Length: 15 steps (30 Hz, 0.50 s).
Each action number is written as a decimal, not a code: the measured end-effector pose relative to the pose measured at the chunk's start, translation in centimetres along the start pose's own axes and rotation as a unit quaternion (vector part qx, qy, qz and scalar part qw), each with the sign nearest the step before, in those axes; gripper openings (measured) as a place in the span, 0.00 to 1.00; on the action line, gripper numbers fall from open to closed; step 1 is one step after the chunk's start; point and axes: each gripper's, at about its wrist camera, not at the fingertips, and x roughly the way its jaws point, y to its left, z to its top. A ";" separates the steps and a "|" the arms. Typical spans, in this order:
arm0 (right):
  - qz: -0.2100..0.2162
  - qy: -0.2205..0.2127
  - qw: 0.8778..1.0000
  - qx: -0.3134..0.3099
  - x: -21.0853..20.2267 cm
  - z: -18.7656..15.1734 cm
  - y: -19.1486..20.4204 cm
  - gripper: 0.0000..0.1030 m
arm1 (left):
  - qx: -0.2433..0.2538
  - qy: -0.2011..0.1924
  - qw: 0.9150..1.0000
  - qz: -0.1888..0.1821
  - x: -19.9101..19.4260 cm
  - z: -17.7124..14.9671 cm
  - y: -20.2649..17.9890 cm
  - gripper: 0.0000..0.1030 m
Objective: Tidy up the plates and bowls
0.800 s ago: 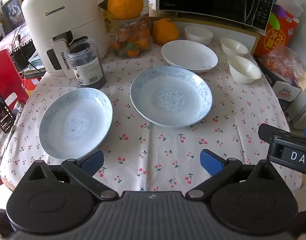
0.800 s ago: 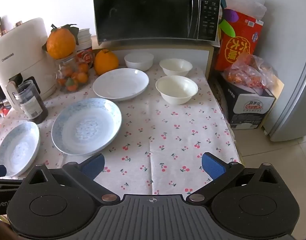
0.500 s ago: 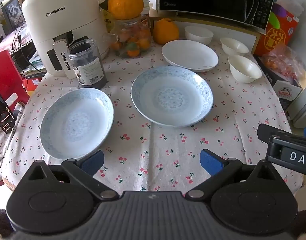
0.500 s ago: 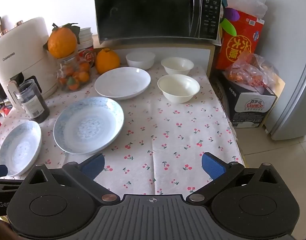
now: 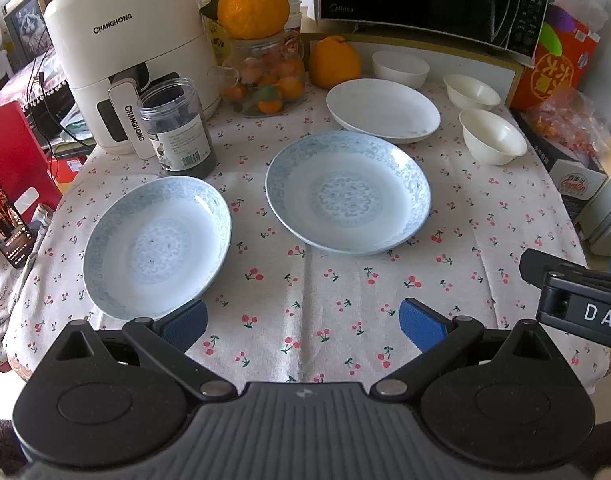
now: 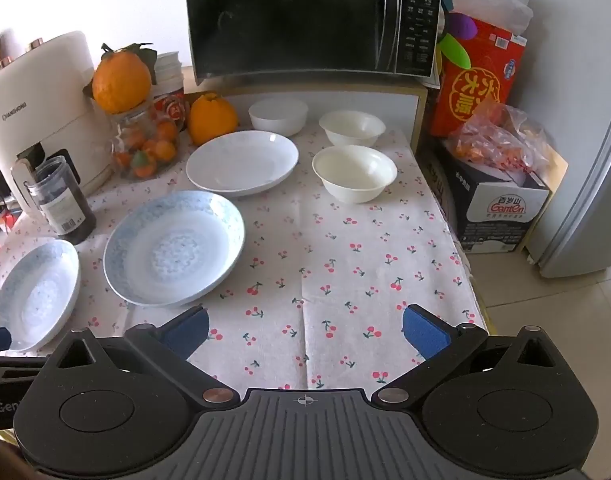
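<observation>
Two blue-patterned plates lie on the cherry-print tablecloth: a smaller one at the left and a larger one in the middle. A white plate lies behind them. Three white bowls stand at the back right. My left gripper is open and empty over the table's front, its left pad next to the small plate's near rim. My right gripper is open and empty above the front right of the table. The large plate and nearest bowl also show there.
A white air fryer, a dark jar, a glass jar of small oranges with a big orange on top, and another orange stand at the back. A microwave sits on a shelf. Boxes stand beside the table's right edge.
Both grippers have crept slightly forward and a little to the side; the plates and bowls sit a bit shifted in view. Nothing on the table has moved.
</observation>
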 end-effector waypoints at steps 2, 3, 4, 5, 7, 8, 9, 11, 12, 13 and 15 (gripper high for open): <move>0.000 0.000 1.000 0.000 0.0 0.0 0.0 1.00 | 0.000 0.000 1.000 0.001 0.0 0.0 0.0 1.00; 0.000 0.000 1.000 -0.001 0.0 -0.1 0.0 1.00 | 0.000 0.000 1.000 0.002 0.0 0.0 0.0 1.00; 0.000 0.000 1.000 -0.002 0.0 -0.1 0.1 1.00 | 0.000 0.000 1.000 0.002 0.1 -0.1 0.1 1.00; -0.001 0.001 1.000 -0.002 0.0 -0.1 0.1 1.00 | 0.000 0.000 1.000 0.002 0.1 0.0 0.1 1.00; -0.001 0.001 1.000 -0.003 0.0 -0.1 0.0 1.00 | 0.001 0.000 1.000 0.002 0.1 -0.1 0.1 1.00; -0.002 0.001 1.000 -0.003 0.1 -0.1 0.1 1.00 | 0.000 0.000 1.000 0.002 0.1 -0.1 0.1 1.00; -0.002 0.001 1.000 -0.003 0.0 -0.1 0.0 1.00 | 0.001 0.000 1.000 0.002 0.1 -0.1 0.1 1.00; -0.002 0.001 1.000 -0.003 0.0 -0.1 0.1 1.00 | 0.001 0.000 1.000 0.003 0.1 -0.1 0.1 1.00; -0.002 0.001 1.000 -0.003 0.0 -0.1 0.1 1.00 | 0.002 0.000 1.000 0.003 0.1 -0.1 0.1 1.00; -0.002 0.002 1.000 -0.004 0.0 -0.1 0.1 1.00 | 0.002 0.000 1.000 0.003 0.2 -0.1 0.1 1.00; -0.002 0.002 1.000 -0.003 0.0 -0.1 0.0 1.00 | 0.003 0.000 1.000 0.005 0.2 -0.1 0.2 1.00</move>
